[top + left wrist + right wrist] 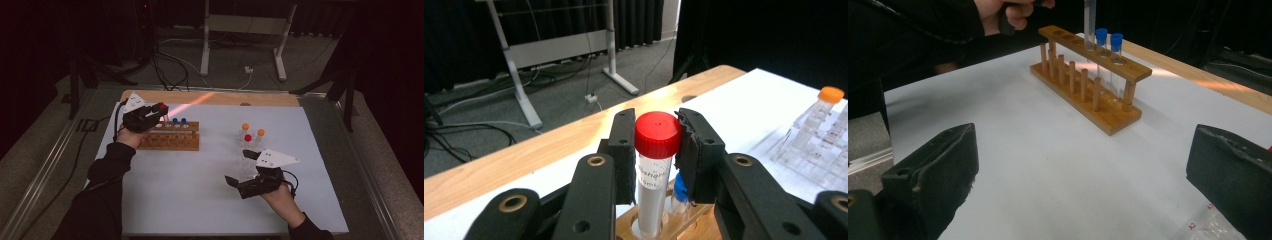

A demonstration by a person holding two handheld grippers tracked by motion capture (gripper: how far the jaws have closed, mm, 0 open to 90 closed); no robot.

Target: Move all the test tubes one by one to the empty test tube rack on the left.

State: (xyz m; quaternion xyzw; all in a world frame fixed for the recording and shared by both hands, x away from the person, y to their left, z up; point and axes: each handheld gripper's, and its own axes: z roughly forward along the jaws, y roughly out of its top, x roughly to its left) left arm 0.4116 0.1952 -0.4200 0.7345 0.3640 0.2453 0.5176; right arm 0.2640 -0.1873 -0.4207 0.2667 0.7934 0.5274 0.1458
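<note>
One hazard applies: the red-capped tube (655, 170), clamped just under its cap between the pads of the left gripper (655, 150) and partly seated in a hole of the wooden rack (1088, 80), could jam or tip against the neighbouring blue-capped tube (679, 197) if lowered tilted, while the right gripper (1083, 170) rests wide apart, holding nothing.

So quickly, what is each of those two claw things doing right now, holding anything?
Left gripper: closed on the red-capped tube, its lower end in a hole of the wooden rack.
Right gripper: open, holding nothing.
</note>
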